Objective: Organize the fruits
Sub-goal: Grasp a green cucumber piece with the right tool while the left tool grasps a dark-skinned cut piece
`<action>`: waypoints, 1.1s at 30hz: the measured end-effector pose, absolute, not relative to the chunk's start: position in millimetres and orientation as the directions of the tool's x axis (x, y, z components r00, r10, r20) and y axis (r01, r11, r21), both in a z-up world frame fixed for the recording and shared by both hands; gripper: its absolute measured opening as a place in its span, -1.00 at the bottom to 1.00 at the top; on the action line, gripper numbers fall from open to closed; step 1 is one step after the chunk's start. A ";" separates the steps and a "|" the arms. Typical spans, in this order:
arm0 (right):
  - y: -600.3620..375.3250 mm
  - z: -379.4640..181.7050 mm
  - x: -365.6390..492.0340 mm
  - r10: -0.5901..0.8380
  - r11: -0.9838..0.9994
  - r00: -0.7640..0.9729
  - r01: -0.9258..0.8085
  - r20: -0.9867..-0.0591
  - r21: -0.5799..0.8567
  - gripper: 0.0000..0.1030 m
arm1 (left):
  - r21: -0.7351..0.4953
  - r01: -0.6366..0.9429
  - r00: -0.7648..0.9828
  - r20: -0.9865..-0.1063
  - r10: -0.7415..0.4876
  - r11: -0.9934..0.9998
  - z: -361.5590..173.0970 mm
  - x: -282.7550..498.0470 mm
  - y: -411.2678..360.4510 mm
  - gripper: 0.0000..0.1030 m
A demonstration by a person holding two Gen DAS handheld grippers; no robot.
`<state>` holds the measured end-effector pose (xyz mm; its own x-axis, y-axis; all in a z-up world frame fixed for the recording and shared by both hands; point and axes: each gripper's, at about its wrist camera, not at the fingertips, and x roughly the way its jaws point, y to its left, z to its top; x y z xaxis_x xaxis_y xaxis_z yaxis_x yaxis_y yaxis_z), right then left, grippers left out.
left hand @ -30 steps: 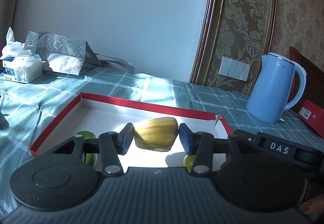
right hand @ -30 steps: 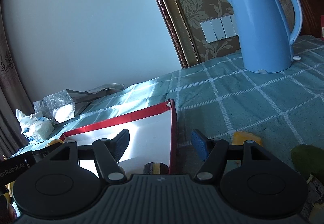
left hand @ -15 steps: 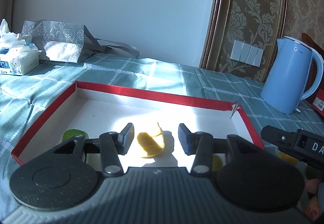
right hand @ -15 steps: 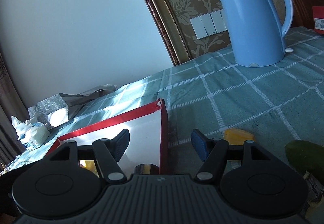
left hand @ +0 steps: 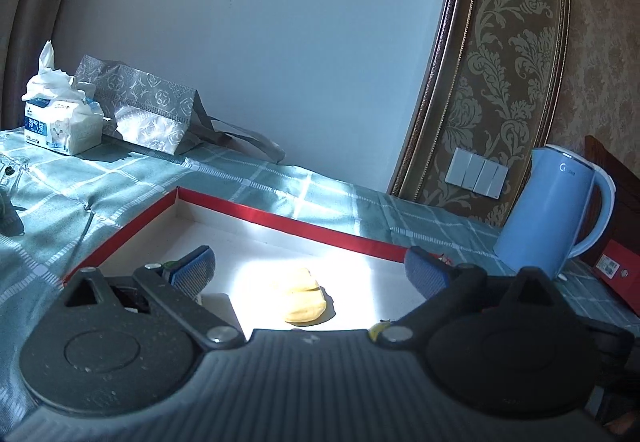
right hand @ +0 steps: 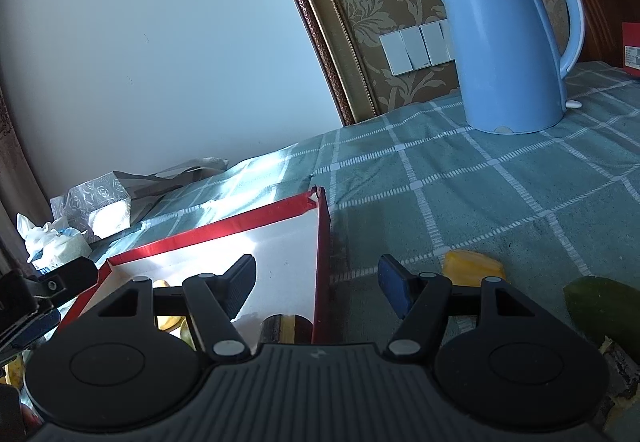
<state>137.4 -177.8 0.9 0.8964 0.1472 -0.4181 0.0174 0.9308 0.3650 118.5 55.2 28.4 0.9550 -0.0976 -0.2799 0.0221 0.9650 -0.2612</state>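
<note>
The left gripper (left hand: 308, 268) has its jaws opening wide, and nothing is pressed between them; the blue pads stand far apart over the red-rimmed box (left hand: 280, 220). Just ahead of this gripper and below the gap between its fingers, a yellow fruit (left hand: 302, 296) lies released on the white floor of the box, in a bright patch of sun, touching neither pad. Close to the left finger a small green fruit (left hand: 170, 265) shows only a little behind the pad, and near the right finger a bit of another yellow-green piece (left hand: 378, 328) is seen at the edge of the gripper body; what it is I cannot tell. Far ahead to the left stand a tissue pack (left hand: 60, 122) and a silver patterned bag (left hand: 148, 110) on the teal checked tablecloth (left hand: 280, 178), and far ahead to the right stands a blue electric kettle (left hand: 548, 210). The right gripper (right hand: 316, 280) is half open and grasps nothing; the right wall of the box (right hand: 322, 262) passes between its fingers. Just beyond its right finger, outside the box, a yellow ridged fruit (right hand: 472, 266) lies on the cloth, partly hidden by the finger, and further right a dark green fruit (right hand: 600, 310) lies at the edge of view.
</note>
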 end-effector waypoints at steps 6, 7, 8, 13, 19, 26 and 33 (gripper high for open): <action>-174.7 -0.1 137.5 0.138 0.942 0.896 0.012 -0.423 0.335 0.30 | -0.269 0.075 0.956 -0.255 -0.146 0.960 30.5 96.2 44.6 1.00; -174.9 0.2 137.5 0.138 0.942 0.896 0.012 -0.422 0.335 0.30 | -0.270 0.080 0.954 -0.257 -0.152 0.960 29.9 94.1 43.7 1.00; -175.2 0.3 137.6 0.138 0.942 0.896 0.012 -0.421 0.335 0.30 | -0.269 0.082 0.953 -0.261 -0.155 0.960 29.4 93.0 42.9 1.00; -175.7 2.3 135.8 0.125 0.948 0.902 0.014 -0.414 0.317 0.30 | -0.285 0.084 0.944 -0.285 -0.168 0.955 24.9 84.8 39.6 1.00; -176.1 12.3 126.4 0.116 0.965 0.894 0.002 -0.433 0.262 0.30 | -0.249 0.107 0.950 -0.259 -0.172 0.963 22.7 75.1 31.5 1.00; -221.2 24.4 78.1 0.098 0.980 0.910 -0.018 -0.402 0.199 0.30 | -0.211 0.155 0.947 -0.248 -0.206 0.965 23.2 70.9 20.9 1.00; -279.5 14.3 60.1 0.026 0.975 0.905 0.071 -0.425 0.211 0.30 | -0.138 0.272 0.918 -0.261 -0.299 0.952 18.4 61.7 -9.6 1.00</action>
<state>60.1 -279.5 14.3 0.9049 0.0256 -0.4249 0.0714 0.9749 0.2109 61.7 -9.6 18.4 0.9178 -0.2994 -0.2607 0.2716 0.9525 -0.1379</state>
